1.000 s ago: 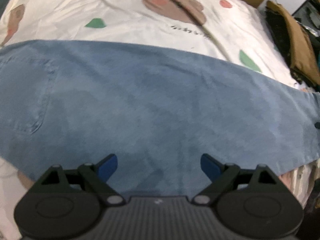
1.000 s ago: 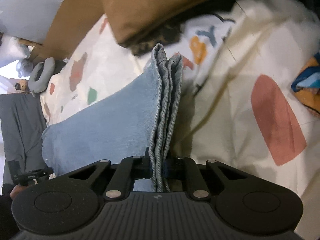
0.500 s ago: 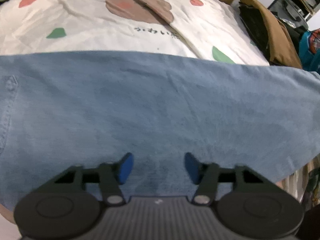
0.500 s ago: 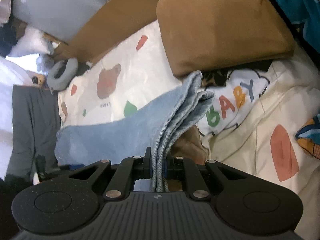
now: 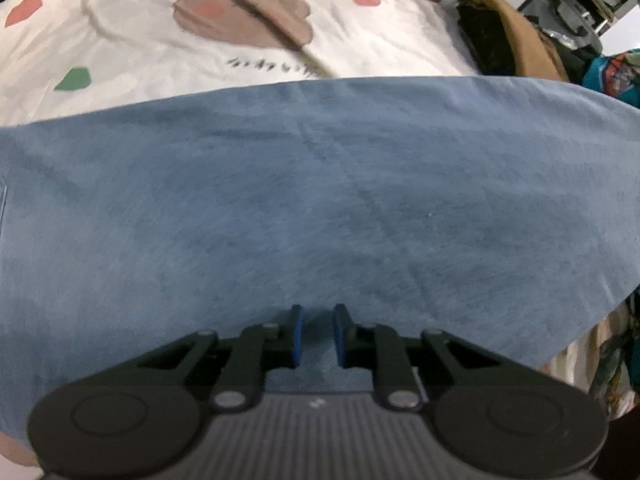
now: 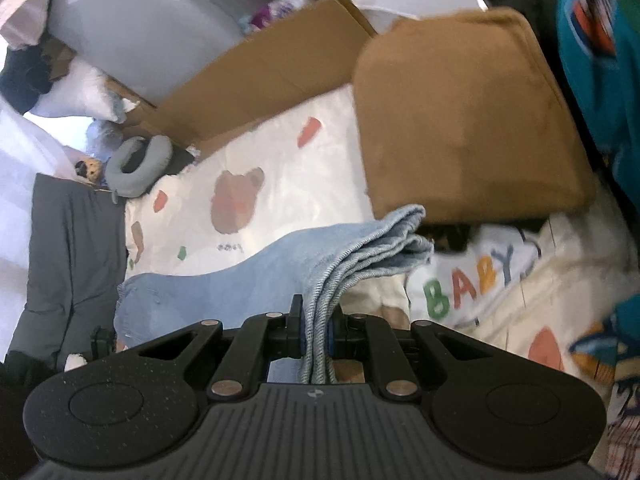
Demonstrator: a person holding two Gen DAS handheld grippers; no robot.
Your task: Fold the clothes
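The blue jeans (image 5: 320, 208) lay across the printed bedsheet (image 5: 132, 40). The left gripper (image 5: 317, 334) pointed down at them, its jaws closing to a narrow gap with denim between, not visibly pinched. The right gripper (image 6: 316, 332) was clamped on the bunched hems, raised above the sheet beside a brown folded garment (image 6: 464, 112).

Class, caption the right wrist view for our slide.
Right hand-held gripper clamps blue jeans' bunched end above the patterned bedsheet.

Left tongs (image 5: 317, 334): black ribbed body, round side discs, silver screws, blue pads (right tongs (image 6: 316, 330) identical).
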